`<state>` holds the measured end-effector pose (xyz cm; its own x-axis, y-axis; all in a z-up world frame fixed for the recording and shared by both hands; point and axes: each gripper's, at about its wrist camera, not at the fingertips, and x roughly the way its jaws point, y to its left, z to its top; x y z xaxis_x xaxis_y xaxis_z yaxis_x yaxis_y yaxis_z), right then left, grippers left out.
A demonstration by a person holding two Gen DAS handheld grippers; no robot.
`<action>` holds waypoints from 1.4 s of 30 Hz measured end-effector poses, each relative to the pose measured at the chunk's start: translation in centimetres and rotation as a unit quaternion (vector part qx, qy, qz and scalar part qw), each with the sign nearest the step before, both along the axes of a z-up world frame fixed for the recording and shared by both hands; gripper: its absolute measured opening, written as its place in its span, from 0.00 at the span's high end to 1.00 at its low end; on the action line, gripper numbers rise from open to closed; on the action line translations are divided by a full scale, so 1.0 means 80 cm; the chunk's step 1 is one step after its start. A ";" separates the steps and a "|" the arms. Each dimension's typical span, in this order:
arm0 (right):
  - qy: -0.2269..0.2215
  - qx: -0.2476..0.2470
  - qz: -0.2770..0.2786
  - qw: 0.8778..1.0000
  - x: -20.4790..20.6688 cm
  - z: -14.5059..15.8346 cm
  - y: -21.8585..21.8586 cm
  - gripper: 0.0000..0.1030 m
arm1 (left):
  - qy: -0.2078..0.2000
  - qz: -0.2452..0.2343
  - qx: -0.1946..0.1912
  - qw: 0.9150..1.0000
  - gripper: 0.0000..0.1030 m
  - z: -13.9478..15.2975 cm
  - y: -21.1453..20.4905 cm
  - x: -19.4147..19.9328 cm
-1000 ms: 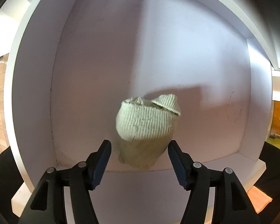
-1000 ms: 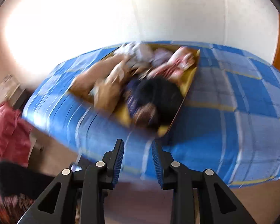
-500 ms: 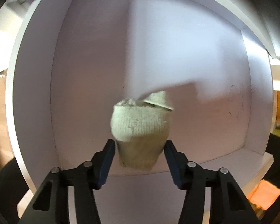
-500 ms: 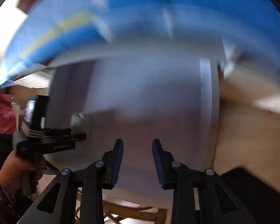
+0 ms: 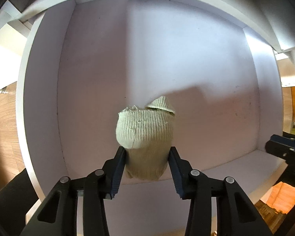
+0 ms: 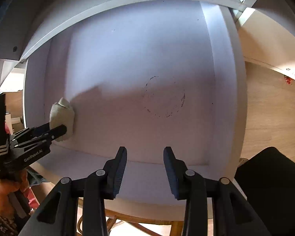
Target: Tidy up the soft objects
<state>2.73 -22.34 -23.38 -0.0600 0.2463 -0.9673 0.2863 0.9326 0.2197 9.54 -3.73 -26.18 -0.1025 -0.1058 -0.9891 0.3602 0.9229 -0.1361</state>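
A white box (image 5: 92,74) fills both views, its bare pale floor half lit from above and half under a slanting shadow, with a faint dark ring mark (image 6: 164,96) near the middle of the right wrist view. Outside the box's walls lies warm brown wooden flooring (image 6: 273,106), and beyond its top edge stands a white ledge (image 5: 285,37), perhaps part of a shelf, though the fisheye bends it too much to be sure. Below the box's near wall, wooden bars (image 6: 127,219) show, and bright light falls just under them.
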 end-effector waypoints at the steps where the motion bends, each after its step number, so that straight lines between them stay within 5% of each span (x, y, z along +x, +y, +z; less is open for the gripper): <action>1: 0.002 0.004 0.000 1.000 -0.001 -0.001 0.001 0.63 | -0.004 0.000 0.000 1.000 0.57 0.003 0.001 -0.002; 11: 0.000 0.031 -0.014 0.999 -0.008 0.002 -0.001 0.62 | -0.025 0.016 -0.058 0.998 0.57 0.064 0.016 -0.007; 21: 0.004 0.035 -0.007 0.999 -0.001 -0.003 -0.009 0.62 | -0.105 -0.035 -0.117 0.987 0.57 0.185 0.029 -0.028; 28: 0.006 0.046 -0.009 0.999 0.003 -0.001 -0.012 0.62 | -0.151 -0.049 -0.169 0.973 0.57 0.309 0.045 -0.016; 36: -0.001 0.062 -0.010 0.998 0.002 0.007 -0.011 0.62 | -0.206 -0.064 -0.215 0.953 0.57 0.394 -0.014 0.019; 42: -0.005 0.072 -0.014 0.997 0.003 0.011 -0.013 0.62 | -0.210 -0.060 -0.217 0.951 0.57 0.416 -0.069 0.068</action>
<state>2.95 -23.36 -22.48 -0.0413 0.3844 -0.9222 0.3080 0.8830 0.3543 14.99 -9.26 7.11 0.2562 -0.5259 -0.8110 0.5655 0.7620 -0.3154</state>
